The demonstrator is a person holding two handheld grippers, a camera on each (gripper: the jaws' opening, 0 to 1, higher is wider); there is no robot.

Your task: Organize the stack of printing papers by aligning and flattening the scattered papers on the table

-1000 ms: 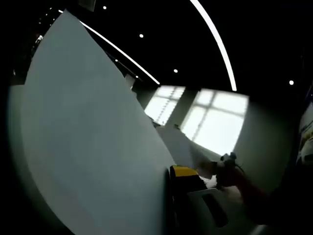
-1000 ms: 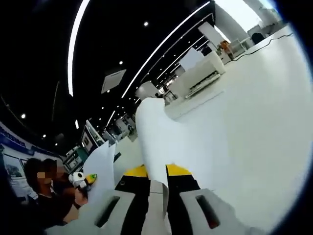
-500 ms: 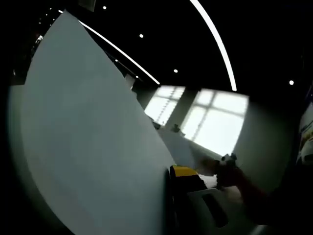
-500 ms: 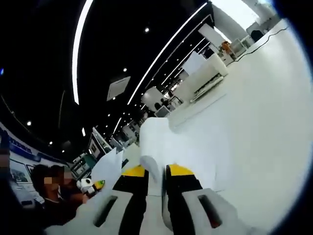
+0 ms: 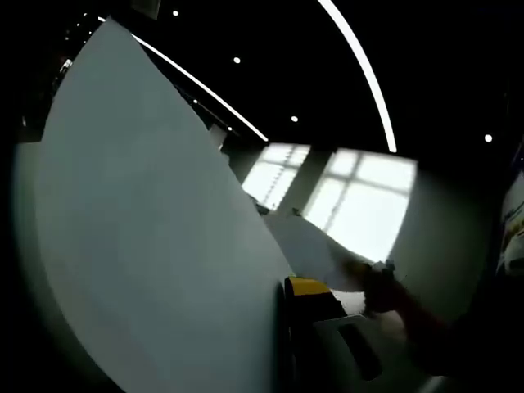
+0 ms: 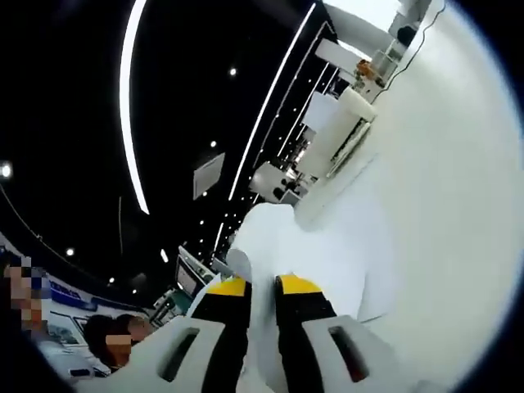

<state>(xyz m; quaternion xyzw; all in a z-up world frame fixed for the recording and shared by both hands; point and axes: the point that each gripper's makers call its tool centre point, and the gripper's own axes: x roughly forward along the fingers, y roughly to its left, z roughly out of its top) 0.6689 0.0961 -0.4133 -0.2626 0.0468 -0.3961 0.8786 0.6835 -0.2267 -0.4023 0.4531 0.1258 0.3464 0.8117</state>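
Left gripper view: large paper sheet [image 5: 155,237] hides the left gripper's [image 5: 288,344] left jaw and runs off the bottom edge; the object in the hand [image 5: 385,295] beyond is blurred, unidentifiable.

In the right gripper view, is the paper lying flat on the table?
No. The right gripper is shut on the paper, which stands up between its yellow-tipped jaws, curved and lifted.

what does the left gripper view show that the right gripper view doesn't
Left gripper view: bright windows and a hand at lower right. Right gripper view: both yellow-tipped jaws of the right claw pinching a curled sheet, a white table, and seated people at lower left. Both: white paper held in a claw and dark ceiling with strip lights.
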